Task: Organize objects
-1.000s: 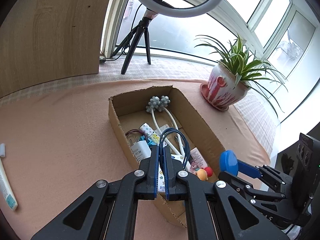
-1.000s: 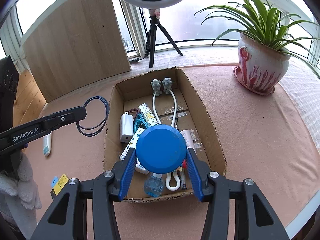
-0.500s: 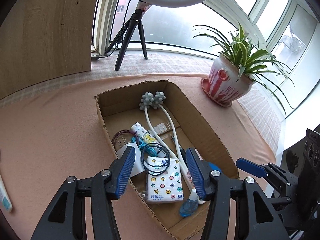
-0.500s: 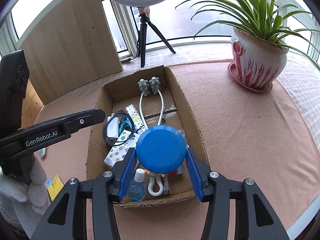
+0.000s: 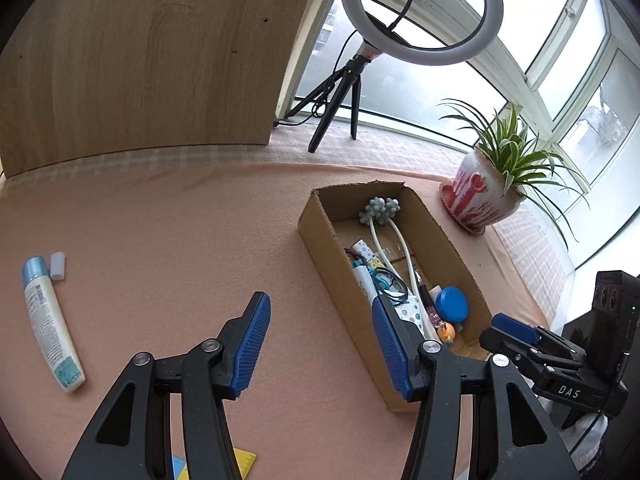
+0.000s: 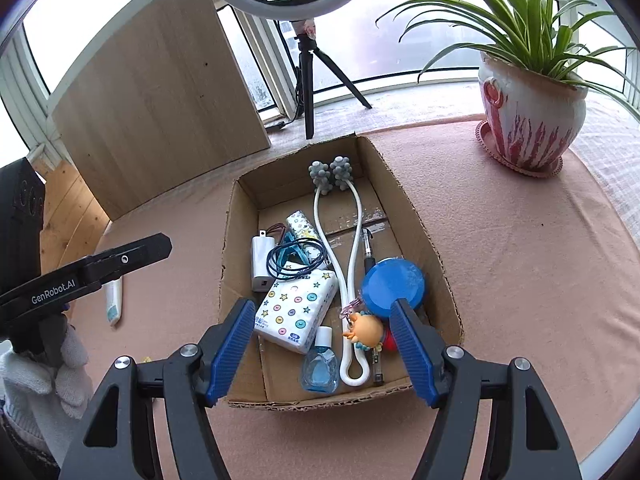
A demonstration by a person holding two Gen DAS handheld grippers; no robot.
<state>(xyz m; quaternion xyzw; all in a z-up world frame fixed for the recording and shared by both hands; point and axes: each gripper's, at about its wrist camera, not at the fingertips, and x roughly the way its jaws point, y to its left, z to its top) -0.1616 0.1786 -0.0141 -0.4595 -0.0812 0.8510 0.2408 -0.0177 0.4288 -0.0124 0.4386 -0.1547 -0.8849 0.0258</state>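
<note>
A cardboard box (image 6: pixel 416 216) stands on the pink cloth; it also shows in the left wrist view (image 5: pixel 320 240). In it lie a blue round lid (image 6: pixel 393 282), a dark cable coil (image 6: pixel 294 258), a star-print tissue pack (image 6: pixel 296 312), a white massager (image 6: pixel 344 264), a white charger (image 6: pixel 262 260) and a small blue bottle (image 6: pixel 319 368). My right gripper (image 6: pixel 324 346) is open and empty over the box's near end. My left gripper (image 5: pixel 318 346) is open and empty over the cloth, left of the box. A white tube (image 5: pixel 50 320) and its cap (image 5: pixel 57 265) lie far left.
A potted plant (image 6: pixel 528 120) stands at the right, beyond the box. A ring light on a tripod (image 6: pixel 304 40) and a wooden panel (image 6: pixel 160 112) stand behind. A yellow card (image 5: pixel 244 462) lies under my left gripper. The table edge is near at the right.
The right gripper opened and left the blue lid in the box. The left gripper, which dropped the cable coil into the box, has swung left away from it.
</note>
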